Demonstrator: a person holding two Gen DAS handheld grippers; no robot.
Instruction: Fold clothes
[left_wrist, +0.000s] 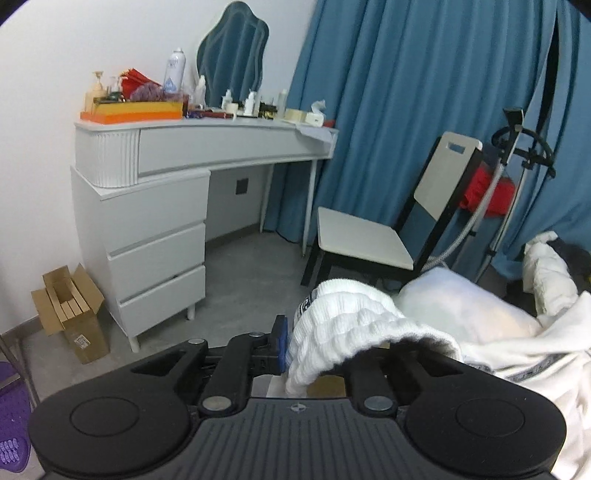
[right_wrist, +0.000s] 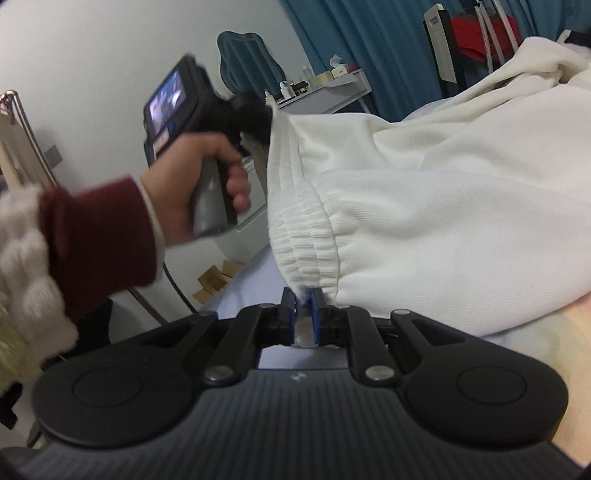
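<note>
Black right gripper with blue pads, silver pivot screws and a ribbed body; at frame left, a bare-skinned left hand in a maroon sleeve with fluffy white cuff.

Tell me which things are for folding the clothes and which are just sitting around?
For the job:
- white pants, held up by the stretchy waistband
- right tool, pinching the waistband
- left tool, gripping the other end

Just sitting around:
- dressing table with bottles
- chair
- cardboard box
- blue curtain
</note>
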